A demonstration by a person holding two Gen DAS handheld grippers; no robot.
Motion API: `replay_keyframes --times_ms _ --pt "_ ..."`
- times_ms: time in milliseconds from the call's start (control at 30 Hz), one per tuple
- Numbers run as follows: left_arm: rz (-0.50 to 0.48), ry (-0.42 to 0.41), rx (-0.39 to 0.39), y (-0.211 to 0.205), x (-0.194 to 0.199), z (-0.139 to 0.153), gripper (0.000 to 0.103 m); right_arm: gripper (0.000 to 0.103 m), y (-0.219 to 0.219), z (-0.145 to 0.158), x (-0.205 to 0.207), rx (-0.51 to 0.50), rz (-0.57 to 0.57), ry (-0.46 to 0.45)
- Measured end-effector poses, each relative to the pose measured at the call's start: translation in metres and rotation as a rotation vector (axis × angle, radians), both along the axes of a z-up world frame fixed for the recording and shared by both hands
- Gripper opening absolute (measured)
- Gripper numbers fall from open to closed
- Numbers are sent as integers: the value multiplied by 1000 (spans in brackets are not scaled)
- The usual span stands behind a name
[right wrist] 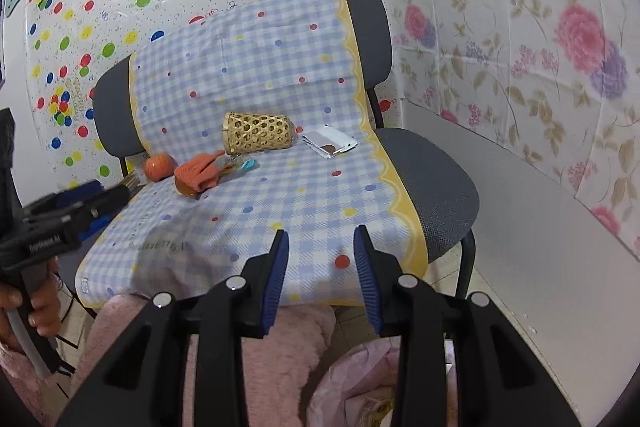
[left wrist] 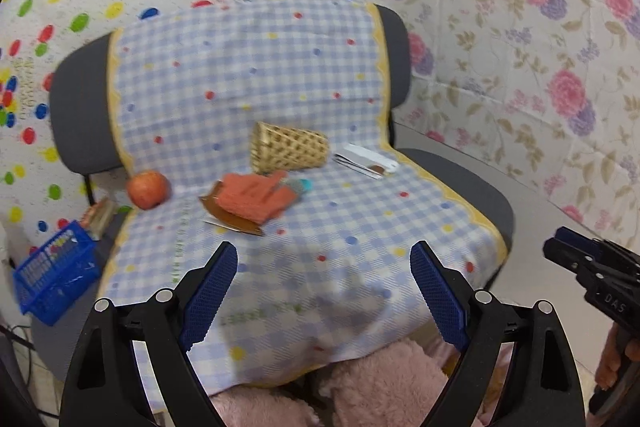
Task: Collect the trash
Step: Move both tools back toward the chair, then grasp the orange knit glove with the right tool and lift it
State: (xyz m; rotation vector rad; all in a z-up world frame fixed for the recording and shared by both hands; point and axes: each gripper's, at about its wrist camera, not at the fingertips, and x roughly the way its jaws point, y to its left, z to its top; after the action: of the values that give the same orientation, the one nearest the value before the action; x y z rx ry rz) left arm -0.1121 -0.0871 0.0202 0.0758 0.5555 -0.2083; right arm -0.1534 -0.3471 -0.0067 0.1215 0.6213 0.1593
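Both claws, left claw (left wrist: 324, 291) and right claw (right wrist: 320, 263), released, holding nothing. Ahead: wrapper (right wrist: 330, 143), brown packet (left wrist: 230, 213) under the orange glove (left wrist: 256, 197). Nothing collected yet, I'd say.

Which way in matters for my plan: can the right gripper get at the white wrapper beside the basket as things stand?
Probably yes. The right gripper is open and empty over the seat's front edge, and only bare checked cloth lies before the white wrapper. The woven basket sits apart, to its left.

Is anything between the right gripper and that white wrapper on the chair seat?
Nothing visible does. The right gripper hangs open over the seat's front edge, and only bare checked cloth lies between it and the white wrapper. The woven basket lies to the wrapper's left, off that line.
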Motion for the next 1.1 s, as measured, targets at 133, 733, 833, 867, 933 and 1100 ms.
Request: replay_keyframes --times_ms 133,733,833,867,933,1100 --pt "72 -18 0 34 -4 5 88 34 17 7 4 -19 25 -23" --pt "131 98 -32 143 90 -30 88 43 121 13 100 -32 67 21" --pt "144 99 20 148 78 -28 88 43 129 11 107 0 103 5" --pt "148 101 32 148 75 -29 88 43 132 9 111 11 126 -2" --pt "175 103 62 145 66 -33 88 43 130 6 114 14 144 -18" --pt "243 85 39 133 54 -39 88 43 108 -1 113 1 189 -11"
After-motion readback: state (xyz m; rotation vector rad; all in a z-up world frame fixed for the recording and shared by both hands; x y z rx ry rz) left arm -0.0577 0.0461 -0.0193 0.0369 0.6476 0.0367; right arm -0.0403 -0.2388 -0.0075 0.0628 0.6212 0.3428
